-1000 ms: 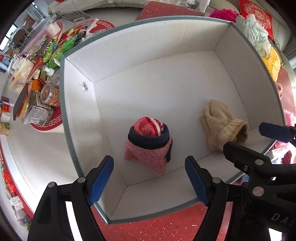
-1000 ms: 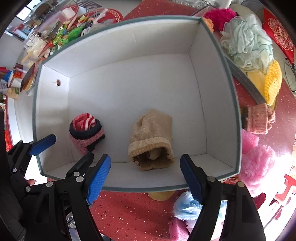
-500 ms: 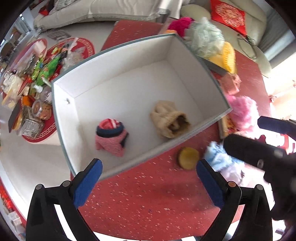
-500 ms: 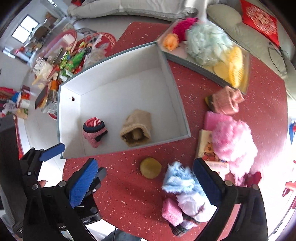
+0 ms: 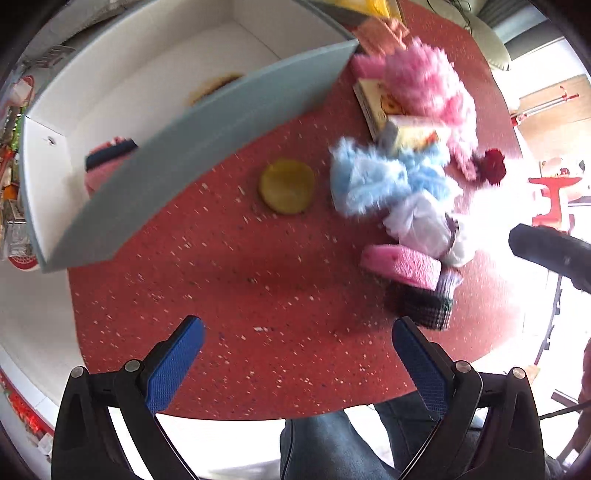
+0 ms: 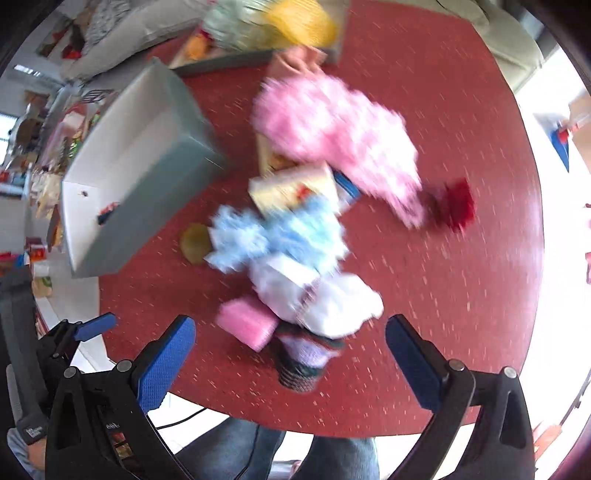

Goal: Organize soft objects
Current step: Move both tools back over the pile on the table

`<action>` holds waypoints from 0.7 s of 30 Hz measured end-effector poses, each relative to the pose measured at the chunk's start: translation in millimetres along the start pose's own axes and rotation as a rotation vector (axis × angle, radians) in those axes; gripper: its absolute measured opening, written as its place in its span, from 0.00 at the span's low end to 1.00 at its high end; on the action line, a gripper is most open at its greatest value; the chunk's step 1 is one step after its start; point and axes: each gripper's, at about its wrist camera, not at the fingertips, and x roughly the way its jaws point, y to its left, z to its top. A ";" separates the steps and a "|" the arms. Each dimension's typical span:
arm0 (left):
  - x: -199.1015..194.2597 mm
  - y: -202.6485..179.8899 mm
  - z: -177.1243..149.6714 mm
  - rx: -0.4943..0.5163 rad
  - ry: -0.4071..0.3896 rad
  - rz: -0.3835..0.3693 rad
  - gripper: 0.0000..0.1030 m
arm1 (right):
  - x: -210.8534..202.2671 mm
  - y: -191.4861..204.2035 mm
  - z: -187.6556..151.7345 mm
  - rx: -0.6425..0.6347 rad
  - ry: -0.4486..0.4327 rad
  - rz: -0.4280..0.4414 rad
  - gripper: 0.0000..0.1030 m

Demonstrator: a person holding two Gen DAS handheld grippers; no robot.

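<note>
A grey box with a white inside [image 5: 207, 147] stands on the red table at upper left; it also shows in the right wrist view [image 6: 140, 184]. A red-and-navy knit hat [image 5: 107, 162] lies in it. To its right lies a pile of soft things: a blue fluffy one [image 5: 376, 181] [image 6: 280, 236], a pink fluffy one [image 5: 424, 85] [image 6: 332, 129], a white one [image 6: 325, 299], a pink sponge [image 5: 402, 262] [image 6: 247, 325], a checked cloth [image 5: 424, 306]. A yellow round pad [image 5: 286, 186] lies alone. My left gripper [image 5: 299, 354] and right gripper [image 6: 291, 354] are open and empty, near the table's front edge.
Small books or cards [image 5: 376, 107] lie under the pink fluff. A tray with yellow and green soft things [image 6: 280, 22] stands at the back. A red fuzzy item [image 6: 454, 206] lies at the right. A cluttered side table [image 6: 44, 155] is left of the box. My legs show below the table edge.
Both grippers have pulled back out of the box toward the table's front edge and swung right, toward the pile of soft things. The views are blurred by motion. Both stay open.
</note>
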 end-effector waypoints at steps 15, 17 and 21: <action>38.8 -66.5 39.3 0.005 -0.015 -0.035 0.99 | 27.5 -91.6 -66.7 0.217 0.077 0.008 1.00; 50.0 -72.6 38.4 0.041 0.004 0.020 0.99 | 28.0 -96.2 -71.1 0.217 0.085 0.011 1.00; 58.7 -59.2 15.0 0.062 0.037 0.013 0.99 | 30.8 -105.8 -79.3 0.223 0.097 0.019 1.00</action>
